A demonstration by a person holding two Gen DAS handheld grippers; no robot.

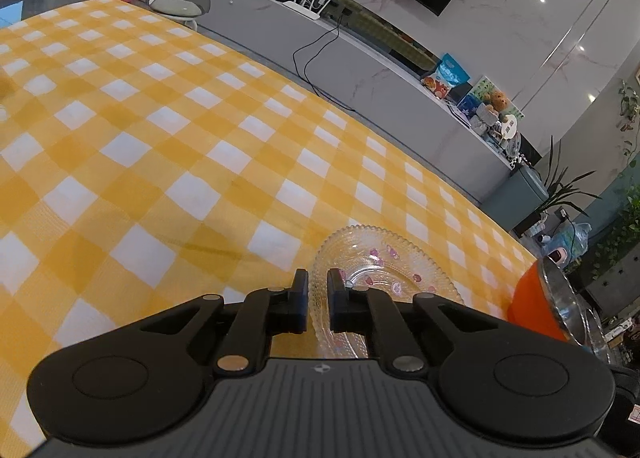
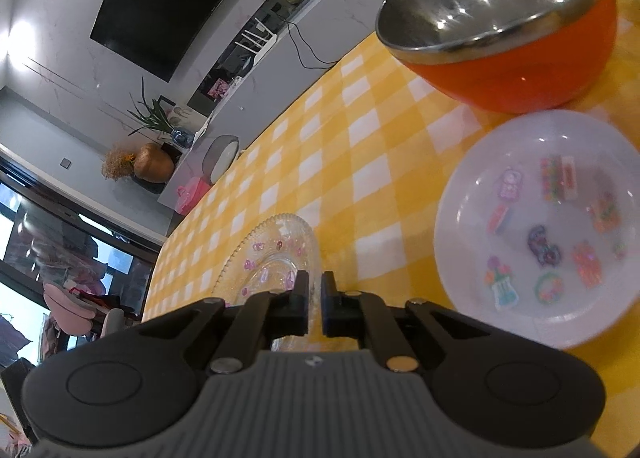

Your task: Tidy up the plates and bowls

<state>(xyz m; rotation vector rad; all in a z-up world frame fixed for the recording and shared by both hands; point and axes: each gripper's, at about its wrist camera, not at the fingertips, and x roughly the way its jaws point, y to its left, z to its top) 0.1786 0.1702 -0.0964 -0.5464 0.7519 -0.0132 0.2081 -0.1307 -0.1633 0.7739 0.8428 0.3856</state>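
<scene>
A yellow-checked table bears a glass plate, orange bowl and white plate.

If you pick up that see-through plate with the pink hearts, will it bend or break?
The clear plate looks like glass, so probably stiff, not bendy, and likely to crack if dropped. Its beaded rim may help grip, though the shiny surface could be slippery. It seems flat and shallow, so unlikely to roll.

both tools look alike. the left gripper has a grey ribbed body with a small pale emblem, black rounded side housings with a round disc set in each, black linkage arms pinned by silver rivets, and dark blocky fingers. the right gripper matches it.
</scene>
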